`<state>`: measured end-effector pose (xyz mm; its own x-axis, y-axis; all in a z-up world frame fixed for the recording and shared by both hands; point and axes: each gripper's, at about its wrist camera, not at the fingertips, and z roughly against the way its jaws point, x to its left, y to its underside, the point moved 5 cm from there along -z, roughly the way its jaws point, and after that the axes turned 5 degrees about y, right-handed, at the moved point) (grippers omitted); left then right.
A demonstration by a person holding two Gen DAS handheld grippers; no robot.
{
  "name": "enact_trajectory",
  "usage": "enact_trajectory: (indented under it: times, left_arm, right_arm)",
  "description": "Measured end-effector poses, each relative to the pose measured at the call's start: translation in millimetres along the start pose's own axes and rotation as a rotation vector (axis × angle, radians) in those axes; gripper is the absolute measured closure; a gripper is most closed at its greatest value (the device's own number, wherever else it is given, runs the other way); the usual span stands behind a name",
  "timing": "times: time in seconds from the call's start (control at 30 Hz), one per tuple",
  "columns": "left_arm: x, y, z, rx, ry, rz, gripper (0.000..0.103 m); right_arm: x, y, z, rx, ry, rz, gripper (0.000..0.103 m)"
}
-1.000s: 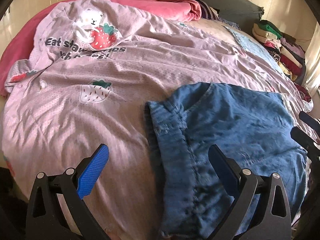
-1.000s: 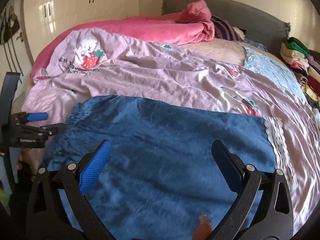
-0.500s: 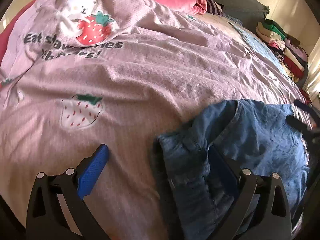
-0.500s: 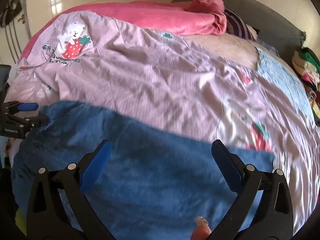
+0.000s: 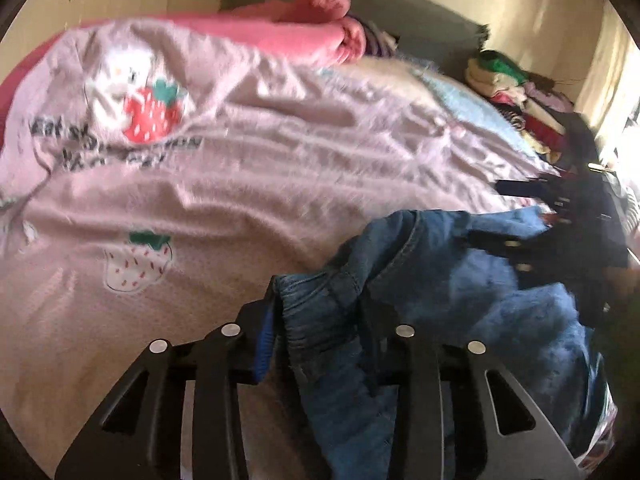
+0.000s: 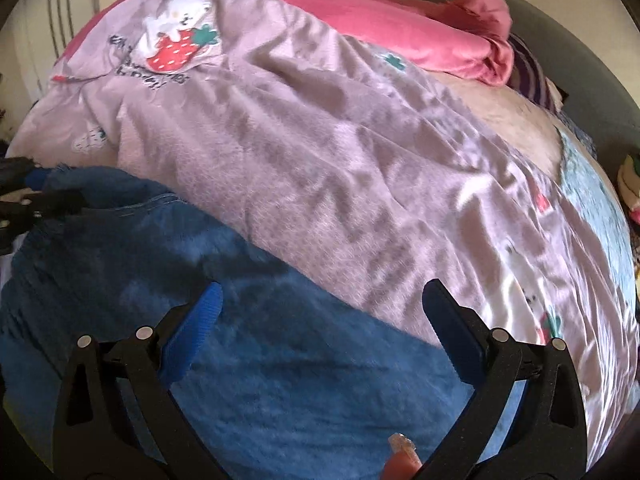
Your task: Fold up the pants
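our left tongs [image 5: 320, 320] are clenched on the waistband of the pants [image 5: 460, 292], bunched at the bed's [image 6: 340, 152] near edge; right tongs [image 6: 320, 308] hang released above the pants' blue cloth.

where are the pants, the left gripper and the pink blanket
pants [image 6: 280, 360], right wrist view, flat blue middle
left gripper [image 5: 324, 320], left wrist view, shut on the waistband
pink blanket [image 6: 380, 24], right wrist view, far edge
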<state>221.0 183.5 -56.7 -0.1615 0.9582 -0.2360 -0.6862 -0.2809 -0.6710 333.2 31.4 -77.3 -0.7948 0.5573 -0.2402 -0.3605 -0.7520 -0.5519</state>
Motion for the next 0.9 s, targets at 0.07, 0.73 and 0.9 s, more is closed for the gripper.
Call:
enact_trajectory:
  times: [0.07,0.73,0.9]
  left_arm:
    - [-8,1,11,-0.025,0.013,-0.026,0.071]
    - [-20,24,53,-0.095,0.034,-0.075,0.072]
    - [-30,37,77,-0.125,0.081,-0.093,0.072]
  right_arm:
    - [9,-3,-7,0.009,-0.014,0.043,0.01]
    - [21,30,97,-0.223,-0.159,-0.102,0.099]
    - [34,61,145,-0.267,-0.175,-0.113,0.099]
